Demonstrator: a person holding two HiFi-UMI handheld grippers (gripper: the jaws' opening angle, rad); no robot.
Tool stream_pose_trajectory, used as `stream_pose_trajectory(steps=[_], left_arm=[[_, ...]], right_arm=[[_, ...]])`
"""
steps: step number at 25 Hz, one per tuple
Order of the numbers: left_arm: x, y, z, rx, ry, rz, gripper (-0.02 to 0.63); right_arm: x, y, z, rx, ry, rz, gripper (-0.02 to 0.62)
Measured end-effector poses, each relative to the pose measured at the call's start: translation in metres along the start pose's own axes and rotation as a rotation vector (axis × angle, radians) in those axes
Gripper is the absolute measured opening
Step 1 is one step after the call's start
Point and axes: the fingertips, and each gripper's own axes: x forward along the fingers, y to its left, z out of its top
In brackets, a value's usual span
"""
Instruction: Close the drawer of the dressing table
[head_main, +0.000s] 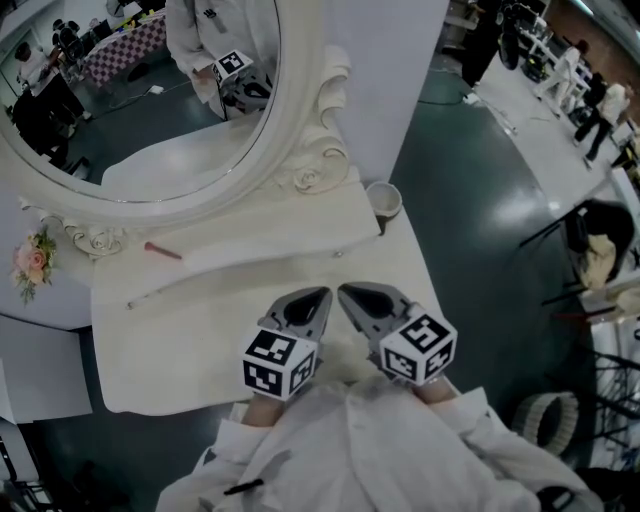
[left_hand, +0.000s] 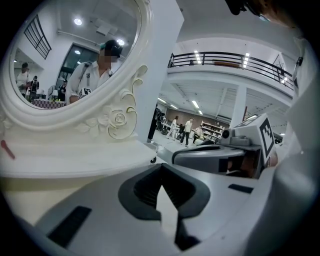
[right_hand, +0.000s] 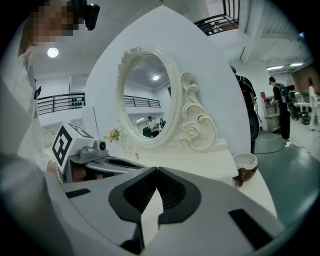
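Roughly at the middle of the front edge of the white dressing table (head_main: 160, 350), I hold both grippers side by side, tips angled toward each other; the left gripper (head_main: 318, 297) has its fingers pressed together at the tips with nothing between them; the right gripper (head_main: 347, 291) is pinched together the same way and is just as empty. The drawer itself shows in no view; I judge it sits below that front edge, under the grippers and my white sleeves, and I cannot tell how far out it stands or what its front looks like. So the step in hand reads as the approach, with no contact yet visible. The next move, as I see it, calls for lowering the closed tips to the drawer front and pushing straight in toward the mirror (head_main: 130, 100), evenly on both sides so it does not bind. The tabletop is pale and mostly bare; a cup (head_main: 384, 200) stands at its rear right corner; a thin pink stick (head_main: 162, 250) lies near the rear left, by the carved mirror base; a small flower sprig (head_main: 33, 262) sits off the left edge.
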Motion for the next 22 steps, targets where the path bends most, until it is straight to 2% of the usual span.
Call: stream_pose_trajectory(steps=[22], left_arm=[[0.0003,-0.0088,-0.0039,0.011,0.011,-0.027,0.006]], right_arm=[[-0.0025,-0.0006,-0.0079,0.036,0.018,-0.005,0.008]])
